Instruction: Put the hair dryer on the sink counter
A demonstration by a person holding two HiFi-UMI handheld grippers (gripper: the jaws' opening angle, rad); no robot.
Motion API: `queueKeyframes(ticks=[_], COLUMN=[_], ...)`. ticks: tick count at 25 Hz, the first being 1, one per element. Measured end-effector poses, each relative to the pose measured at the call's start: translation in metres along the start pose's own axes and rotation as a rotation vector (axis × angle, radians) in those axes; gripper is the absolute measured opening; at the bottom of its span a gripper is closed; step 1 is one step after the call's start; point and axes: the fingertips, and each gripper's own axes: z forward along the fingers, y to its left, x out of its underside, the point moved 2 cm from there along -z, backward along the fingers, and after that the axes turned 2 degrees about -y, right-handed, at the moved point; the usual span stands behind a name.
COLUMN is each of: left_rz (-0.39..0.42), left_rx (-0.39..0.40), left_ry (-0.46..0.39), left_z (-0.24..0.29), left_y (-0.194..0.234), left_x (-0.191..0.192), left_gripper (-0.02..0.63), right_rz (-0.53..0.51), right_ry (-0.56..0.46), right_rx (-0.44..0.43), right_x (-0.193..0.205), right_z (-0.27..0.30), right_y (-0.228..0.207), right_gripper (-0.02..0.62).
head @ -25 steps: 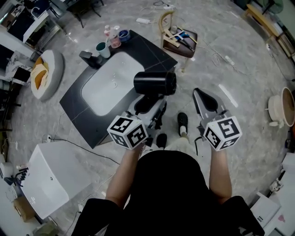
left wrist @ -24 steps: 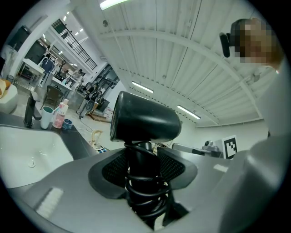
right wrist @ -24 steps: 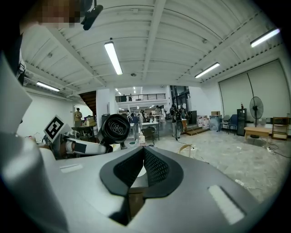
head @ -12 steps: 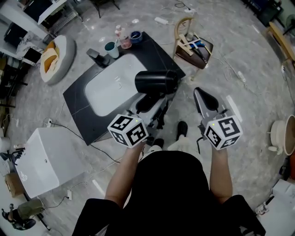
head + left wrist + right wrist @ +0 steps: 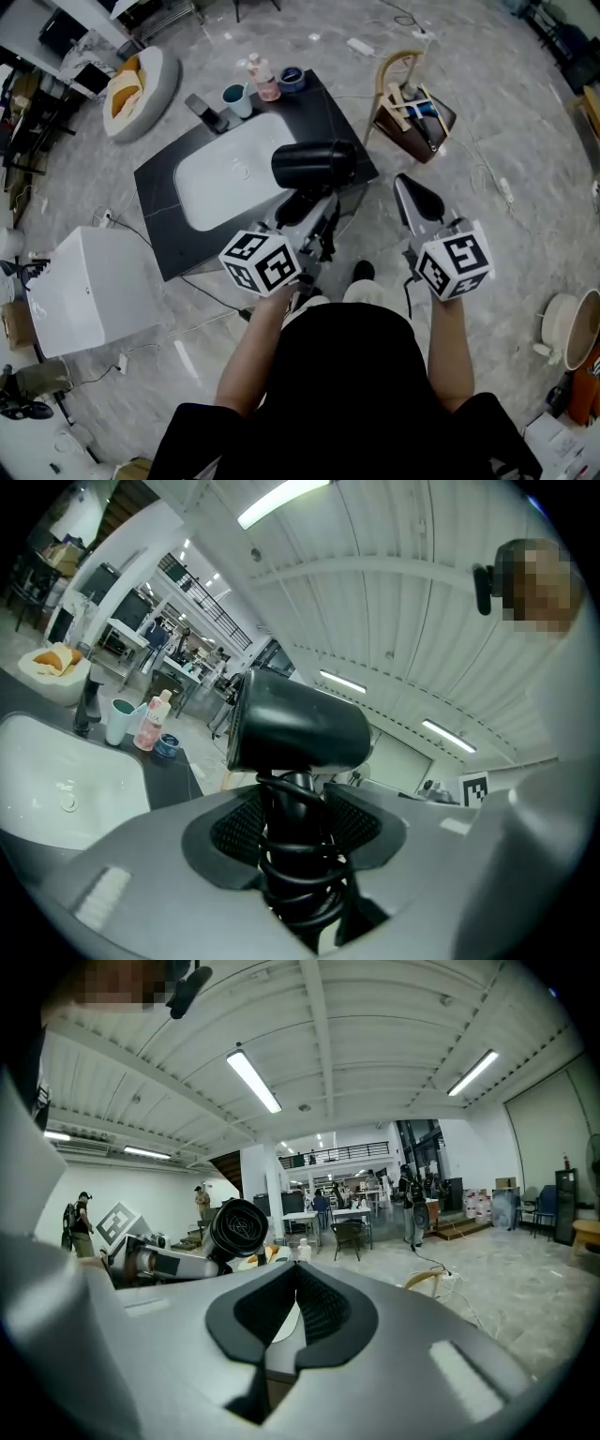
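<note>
A black hair dryer [image 5: 314, 164] with its cord wound round the handle stands upright in my left gripper [image 5: 309, 208], whose pads are shut on the handle. It hangs over the near right corner of the black sink counter [image 5: 323, 108], beside the white basin [image 5: 230, 173]. In the left gripper view the hair dryer [image 5: 300, 728] fills the middle, with its handle clamped in my left gripper [image 5: 298, 808]. My right gripper [image 5: 410, 192] is shut and empty, to the right of the counter above the floor. The right gripper view shows my right gripper [image 5: 295, 1283] and the hair dryer [image 5: 237, 1229] at left.
At the counter's far edge stand a black faucet [image 5: 208, 112], a teal cup [image 5: 234, 98], a pink bottle [image 5: 265, 80] and a blue tin [image 5: 292, 75]. A wooden chair [image 5: 412, 103] with clutter stands right of the counter. A white box [image 5: 89, 291] sits on the floor at left.
Both grippers and the dryer have travelled with the person, and the floor scene has turned beneath them. The dryer now overlaps the counter's near right corner. The left grip is unchanged.
</note>
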Motion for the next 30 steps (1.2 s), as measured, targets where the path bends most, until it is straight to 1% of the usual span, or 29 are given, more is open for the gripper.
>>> queueKeyframes(ticks=[3, 7, 10, 15, 18, 22, 30], left_rz=[-0.008, -0.040, -0.054, -0.073, -0.100, -0.109, -0.141], left_rx=[-0.048, -0.112, -0.156, -0.210, -0.230, -0.244, -0.251], left_ry=[-0.024, -0.054, -0.076, -0.095, -0.096, -0.086, -0.059], left_z=[0.011, 0.021, 0.027, 0.033, 0.036, 0.042, 0.060], left_y=[0.000, 0.002, 0.004, 0.010, 0.014, 0.019, 0.037], left_x=[0.002, 0.007, 0.010, 0.017, 0.023, 0.027, 0.028], left_gripper=[0.192, 0.192, 0.192, 0.192, 0.192, 0.192, 0.190], right_rz=[0.004, 0.001, -0.010, -0.003, 0.002, 0.003, -0.002], right_ry=[0.008, 0.020, 0.008, 0.025, 0.043, 0.060, 0.101], right_rx=[-0.049, -0.113, -0.155, -0.178, -0.190, -0.206, -0.215], right_x=[0.001, 0.003, 0.003, 0.012, 0.019, 0.023, 0.025], right_z=[0.007, 0.014, 0.017, 0.020, 0.020, 0.025, 0.041], right_y=[-0.013, -0.027, -0.040, -0.059, -0.063, -0.064, -0.065], right_gripper=[0.011, 0.011, 0.010, 0.010, 0.010, 0.011, 0.011])
